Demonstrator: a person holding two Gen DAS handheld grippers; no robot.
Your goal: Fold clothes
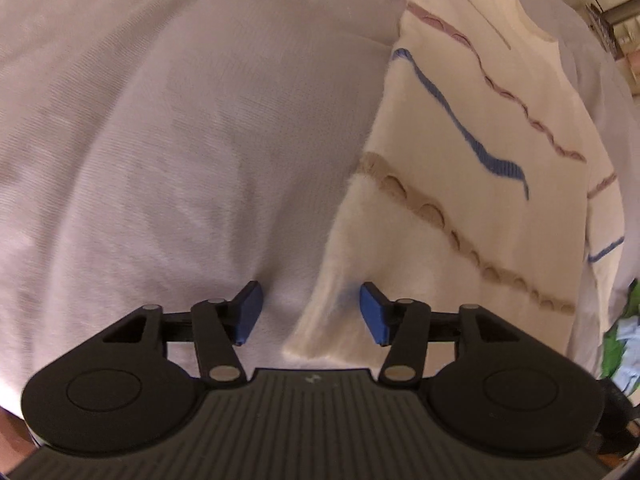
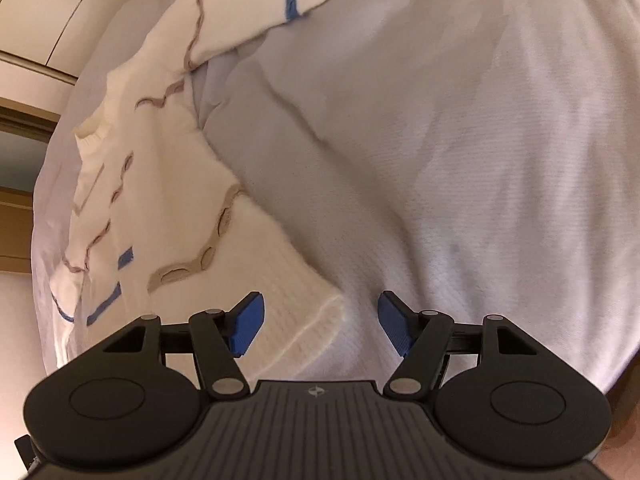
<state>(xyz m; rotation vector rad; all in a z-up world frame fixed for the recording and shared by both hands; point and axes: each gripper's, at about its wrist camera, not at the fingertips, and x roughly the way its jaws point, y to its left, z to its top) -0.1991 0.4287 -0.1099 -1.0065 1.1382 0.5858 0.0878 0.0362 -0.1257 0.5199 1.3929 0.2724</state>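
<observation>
A fluffy cream knitted sweater with wavy blue, pink and tan stripes (image 1: 472, 184) lies spread flat on the white bed sheet (image 1: 160, 140), so it is ready to fold. The left hand-held gripper (image 1: 311, 312) stands half open over one bottom corner. The right hand-held gripper (image 2: 321, 322) stands open over the other corner, holding nothing.

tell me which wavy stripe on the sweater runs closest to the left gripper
The beige looped stripe on the cream sweater; the blue stripe and mauve stripe lie farther from the left gripper.
</observation>
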